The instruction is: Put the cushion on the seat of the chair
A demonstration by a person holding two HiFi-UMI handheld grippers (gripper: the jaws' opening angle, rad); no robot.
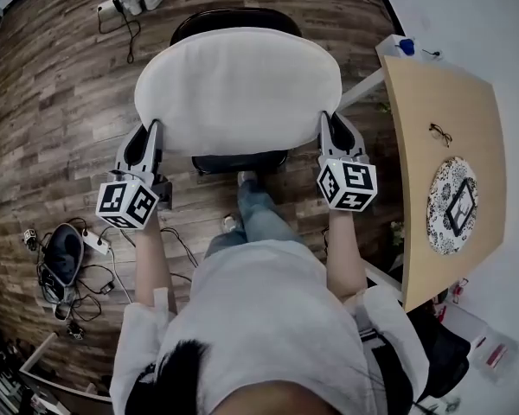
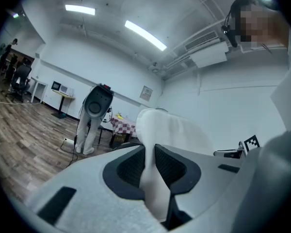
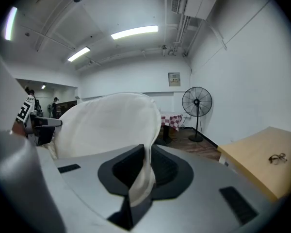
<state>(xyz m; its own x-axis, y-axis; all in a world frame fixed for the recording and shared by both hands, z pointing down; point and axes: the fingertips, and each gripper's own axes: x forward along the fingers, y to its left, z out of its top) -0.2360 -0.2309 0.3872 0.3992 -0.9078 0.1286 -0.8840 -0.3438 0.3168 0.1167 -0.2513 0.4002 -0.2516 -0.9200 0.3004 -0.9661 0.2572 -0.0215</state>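
The jaws of the left gripper [image 2: 149,165] are clamped on the edge of the white, round, padded fabric cushion [image 1: 238,89], whose cloth is pinched between the dark ribbed pads. The jaws of the right gripper [image 3: 146,165] are clamped the same way on the opposite edge, with a fold of the cloth hanging down through them. In the head view the left gripper grips the cushion's rim at about 8 o'clock and the right gripper at about 4 o'clock, so the cushion hangs spread between them, roughly flat, held in the air.

The cushion is over the black office chair [image 1: 240,160]. It hides most of the seat: only the seat's front edge shows under the cushion's 6 o'clock side, and the dark backrest shows past its 12 o'clock side. Whether the cushion touches the seat cannot be told.

The person's jeans-clad legs [image 1: 258,219] are at 6 o'clock of the chair, on the brown wood-plank floor [image 1: 52,102]. At 3 o'clock of the chair stands a light wooden desk [image 1: 454,102] bearing a pair of dark-framed glasses [image 1: 440,134] and a round patterned plate [image 1: 441,223].
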